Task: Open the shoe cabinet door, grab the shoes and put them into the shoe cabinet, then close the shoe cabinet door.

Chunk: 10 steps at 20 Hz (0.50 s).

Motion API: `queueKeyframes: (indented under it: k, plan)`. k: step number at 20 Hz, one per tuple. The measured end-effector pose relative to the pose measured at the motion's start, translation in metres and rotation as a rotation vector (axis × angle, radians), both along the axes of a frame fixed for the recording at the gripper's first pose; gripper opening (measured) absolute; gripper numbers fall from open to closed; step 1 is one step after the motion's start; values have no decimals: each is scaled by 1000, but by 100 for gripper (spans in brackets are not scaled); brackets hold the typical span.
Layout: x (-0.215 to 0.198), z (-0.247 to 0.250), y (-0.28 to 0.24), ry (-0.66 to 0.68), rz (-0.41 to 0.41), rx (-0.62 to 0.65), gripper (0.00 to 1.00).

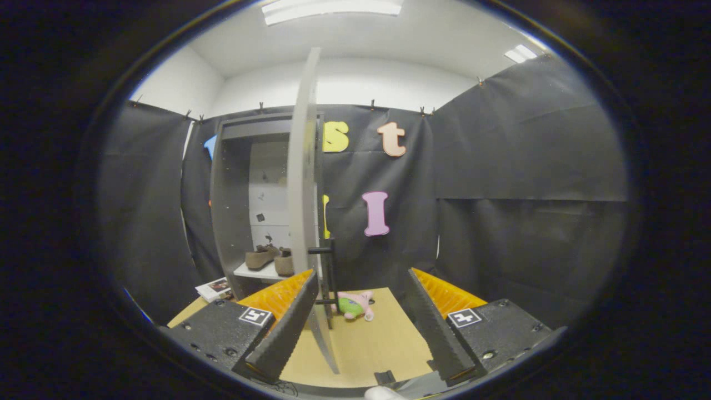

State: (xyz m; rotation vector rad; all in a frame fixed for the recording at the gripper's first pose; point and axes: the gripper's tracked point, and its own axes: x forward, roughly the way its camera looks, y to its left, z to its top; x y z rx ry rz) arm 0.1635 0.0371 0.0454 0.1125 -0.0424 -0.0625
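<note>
tool (358, 328) open and holding nothing, its fingers straddling the edge-on open cabinet door (304, 189) near the handle (328, 275), likely to push it shut since 2 shoes (270, 258) already sit on the shelf (261, 272) inside.

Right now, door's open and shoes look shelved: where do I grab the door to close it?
Take the black bar handle on the cabinet door, fingers straddling it from the door's right face. It stands proud of the edge-on panel, just ahead of the open gripper.
</note>
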Motion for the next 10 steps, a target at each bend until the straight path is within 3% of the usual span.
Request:
queueKeyframes:
  k: [8, 10]
  plan:
    - [71, -2, 0, 76, 250, -27, 100]
    - [76, -2, 4, 73, 280, -37, 100]
